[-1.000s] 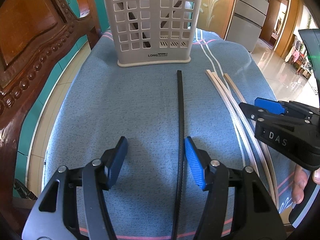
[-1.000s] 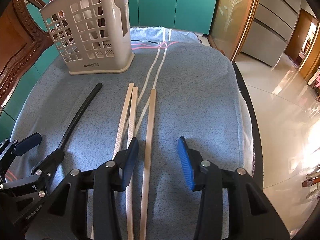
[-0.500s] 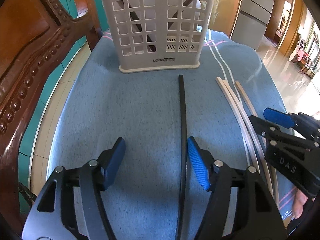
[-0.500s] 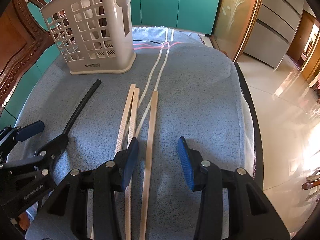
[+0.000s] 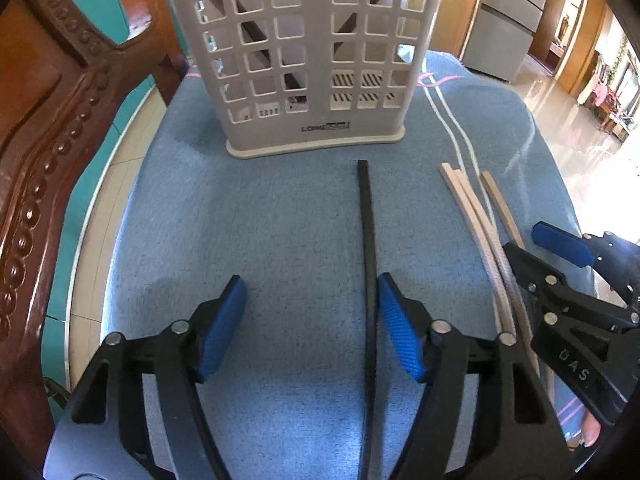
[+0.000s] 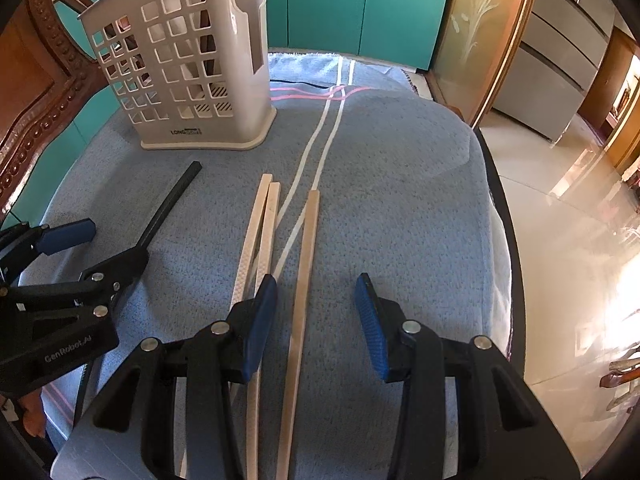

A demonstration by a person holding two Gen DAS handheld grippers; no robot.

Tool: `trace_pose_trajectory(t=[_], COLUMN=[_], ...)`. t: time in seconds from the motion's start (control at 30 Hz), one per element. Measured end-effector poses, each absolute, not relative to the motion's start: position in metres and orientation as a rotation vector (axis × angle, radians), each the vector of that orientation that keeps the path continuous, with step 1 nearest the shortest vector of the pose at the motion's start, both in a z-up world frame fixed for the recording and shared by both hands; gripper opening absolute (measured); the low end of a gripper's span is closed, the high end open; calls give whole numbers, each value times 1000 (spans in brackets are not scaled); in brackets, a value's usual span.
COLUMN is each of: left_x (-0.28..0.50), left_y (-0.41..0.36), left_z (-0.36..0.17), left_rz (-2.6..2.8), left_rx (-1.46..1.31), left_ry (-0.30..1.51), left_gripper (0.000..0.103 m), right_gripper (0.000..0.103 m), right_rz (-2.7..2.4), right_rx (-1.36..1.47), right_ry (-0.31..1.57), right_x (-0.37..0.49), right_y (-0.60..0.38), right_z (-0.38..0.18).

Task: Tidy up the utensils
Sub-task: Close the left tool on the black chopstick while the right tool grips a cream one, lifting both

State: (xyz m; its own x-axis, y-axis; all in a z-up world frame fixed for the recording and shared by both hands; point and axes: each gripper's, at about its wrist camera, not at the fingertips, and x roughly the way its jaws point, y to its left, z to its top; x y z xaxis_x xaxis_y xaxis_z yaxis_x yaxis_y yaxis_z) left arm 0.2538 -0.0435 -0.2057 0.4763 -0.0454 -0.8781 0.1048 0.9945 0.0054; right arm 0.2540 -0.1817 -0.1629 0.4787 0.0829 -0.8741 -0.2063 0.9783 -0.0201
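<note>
A black chopstick (image 5: pixel 367 240) lies lengthwise on the blue towel, running between the fingers of my left gripper (image 5: pixel 310 322), which is open; the stick sits close to the right pad. It also shows as the black chopstick (image 6: pixel 170 204) in the right wrist view. Three pale chopsticks (image 6: pixel 266 232) lie side by side; the rightmost tan chopstick (image 6: pixel 305 264) passes between the fingers of my open right gripper (image 6: pixel 316 320). A beige slotted utensil holder (image 5: pixel 308 52) stands upright at the far end, also seen as the holder (image 6: pixel 188 80).
The blue towel (image 5: pixel 248 224) covers the table, whose right edge (image 6: pixel 500 216) drops to a shiny tiled floor. A carved wooden chair back (image 5: pixel 44 120) rises at the left. Teal cabinets (image 6: pixel 356 4) stand behind.
My left gripper has moved forward toward the holder along the black chopstick. The right gripper has crept slightly forward over the pale chopsticks. Both stay open.
</note>
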Motion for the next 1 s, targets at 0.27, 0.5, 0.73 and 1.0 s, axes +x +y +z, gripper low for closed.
trace_pose_trajectory(t=[0.27, 0.5, 0.73, 1.0], left_x=[252, 244, 226, 203], left_y=[-53, -44, -34, -11], left_z=[-199, -190, -137, -61], left_rz=[-143, -142, -165, -206], left_rx=[51, 15, -28, -104], left_ry=[1065, 1033, 916, 755], left_gripper=[7, 7, 7, 7], right_gripper=[9, 6, 6, 6], right_rz=[242, 263, 281, 363], right_rx=[-118, -44, -30, 41], right_ry=[1083, 1037, 907, 733], right_x=[254, 251, 237, 215], right_y=[-177, -187, -193, -209], right_z=[-161, -149, -99, -21])
